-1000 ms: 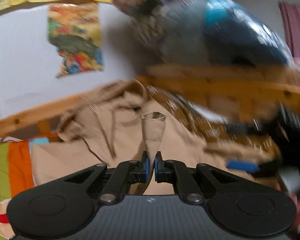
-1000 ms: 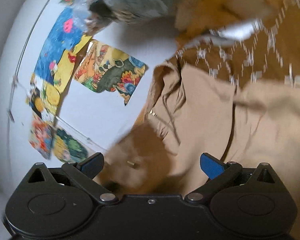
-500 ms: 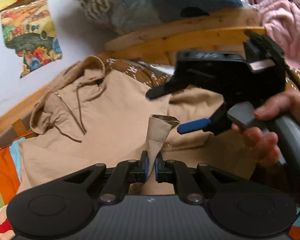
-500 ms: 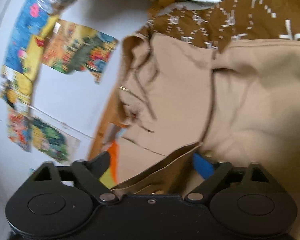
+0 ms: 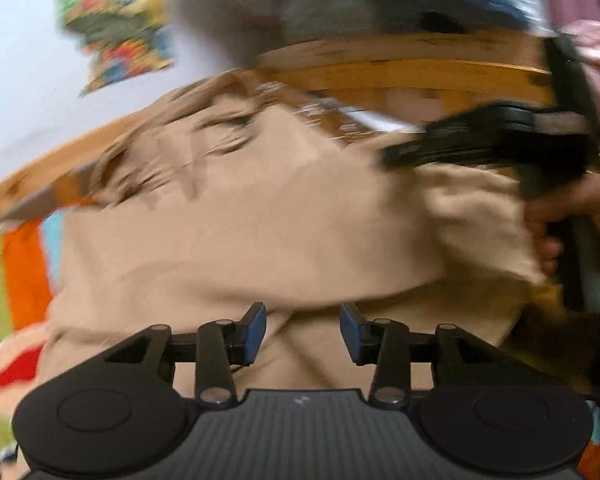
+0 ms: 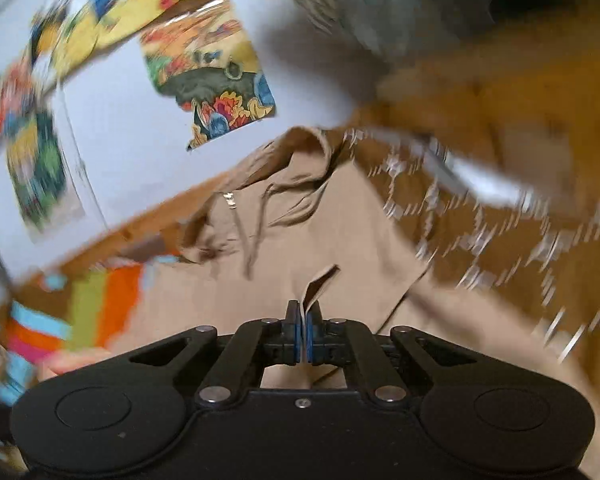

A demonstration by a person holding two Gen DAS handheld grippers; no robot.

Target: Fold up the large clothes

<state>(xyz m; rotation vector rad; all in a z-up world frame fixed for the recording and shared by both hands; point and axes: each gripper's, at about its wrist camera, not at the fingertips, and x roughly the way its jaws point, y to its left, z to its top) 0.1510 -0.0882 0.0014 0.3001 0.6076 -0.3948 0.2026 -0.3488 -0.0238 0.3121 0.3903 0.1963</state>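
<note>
Between the spread jaws of the left gripper [image 5: 303, 332] lies loose tan cloth of the hoodie [image 5: 236, 220], gripped by neither pad. Ahead of those jaws the garment spreads across the bed, its hood [image 5: 204, 108] at the far end near the wooden bed frame [image 5: 400, 72]. To the right of them, the person's hand [image 5: 548, 224] holds the right gripper [image 6: 303, 338] over a bunched part of the cloth. From the right wrist view, that gripper's jaws are pressed together, pinching a narrow fold of hoodie fabric that stands up just beyond the tips. Ahead and left of them lie the drawstrings [image 6: 260, 220]; to the right, a brown patterned bedspread [image 6: 500, 248]. Both views are motion-blurred.
</note>
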